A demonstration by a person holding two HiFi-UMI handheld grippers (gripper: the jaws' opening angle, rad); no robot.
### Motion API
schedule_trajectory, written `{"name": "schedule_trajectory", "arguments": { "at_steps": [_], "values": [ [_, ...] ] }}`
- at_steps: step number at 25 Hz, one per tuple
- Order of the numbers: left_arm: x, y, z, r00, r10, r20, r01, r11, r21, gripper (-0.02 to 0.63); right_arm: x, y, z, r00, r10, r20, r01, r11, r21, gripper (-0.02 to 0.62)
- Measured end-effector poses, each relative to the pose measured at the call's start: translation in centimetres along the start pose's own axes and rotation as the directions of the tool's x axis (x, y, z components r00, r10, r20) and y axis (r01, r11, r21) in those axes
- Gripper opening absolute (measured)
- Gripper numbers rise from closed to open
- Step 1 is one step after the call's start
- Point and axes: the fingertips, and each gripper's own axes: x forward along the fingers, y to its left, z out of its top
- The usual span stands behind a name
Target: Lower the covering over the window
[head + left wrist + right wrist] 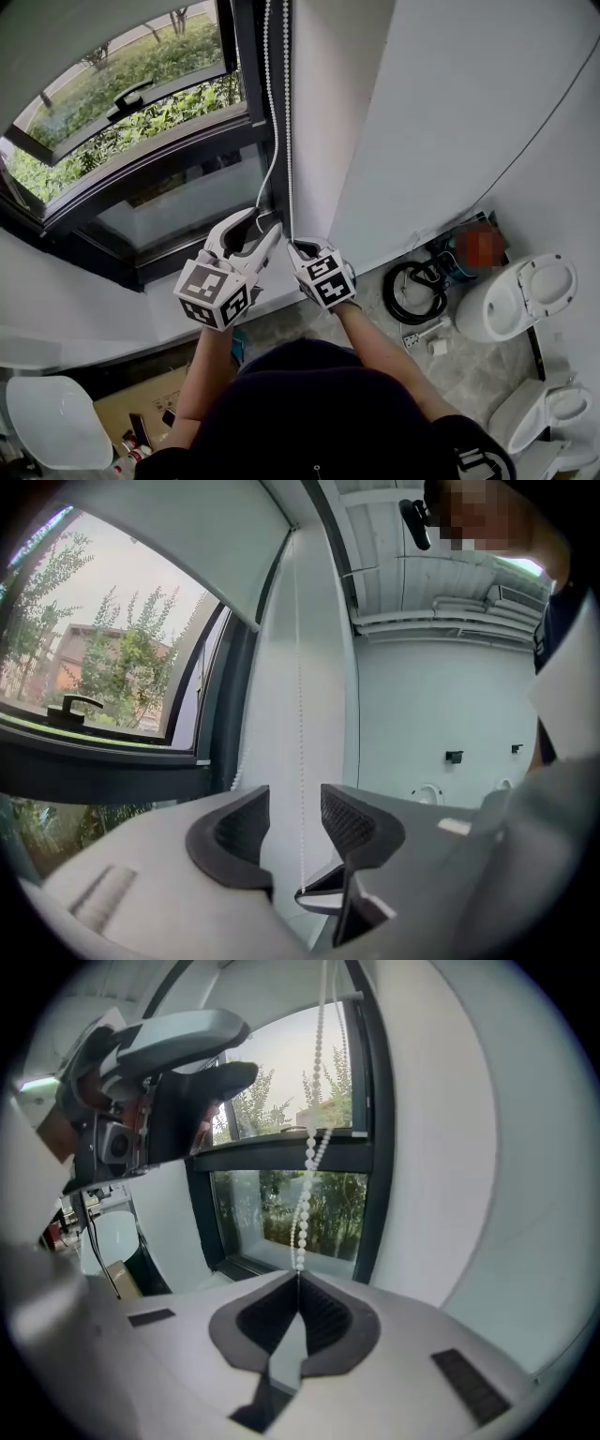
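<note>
Gripping one bead chain strand, your right gripper is fully closed; your left gripper stands wide open around the other strand. Close it off-centre and beads may slip, leaving the roller blind high over the window.

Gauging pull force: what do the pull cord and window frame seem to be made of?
The pull cord is a string of small round white beads, slightly glossy, likely plastic. The window frame shows dark, smooth, matte straight bars, probably coated metal; plastic is possible.
</note>
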Motion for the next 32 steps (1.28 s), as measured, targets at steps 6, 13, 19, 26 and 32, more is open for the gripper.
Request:
{"name": "schedule_trajectory", "arguments": {
  "at_steps": [6,13,19,26,32],
  "values": [
    [1.9,-1.0,1.6,0.999,-0.037,0.009,0.036,0.998,0.043,0.178,-0.1,0.1,0.0,1.0,0.008,0.003,-0.008,1.0,0.003,0.012],
    [4.7,-1.4,2.6,0.999,-0.05,-0.021,0.052,0.994,0.094,0.136,-0.3,0.6,0.0,1.0,0.02,0.009,-0.02,1.0,-0.004,0.012],
    [5.3,-1.8,1.9,0.996,-0.09,-0.018,0.091,0.996,0.023,0.011,-0.1,0.4,-0.7,1.0,0.025,-0.017,-0.025,1.0,-0.004,0.012],
    [5.0,-2.1,-3.4,0.987,-0.122,-0.108,0.114,0.99,-0.078,0.011,0.6,0.4,-6.0,0.989,0.039,-0.144,-0.036,0.999,0.029,0.012],
    [5.1,-2.3,-6.6,0.98,-0.132,-0.148,0.114,0.985,-0.127,0.011,1.2,1.3,-9.1,0.969,0.077,-0.234,-0.071,0.997,0.033,0.012]
  ]
}}
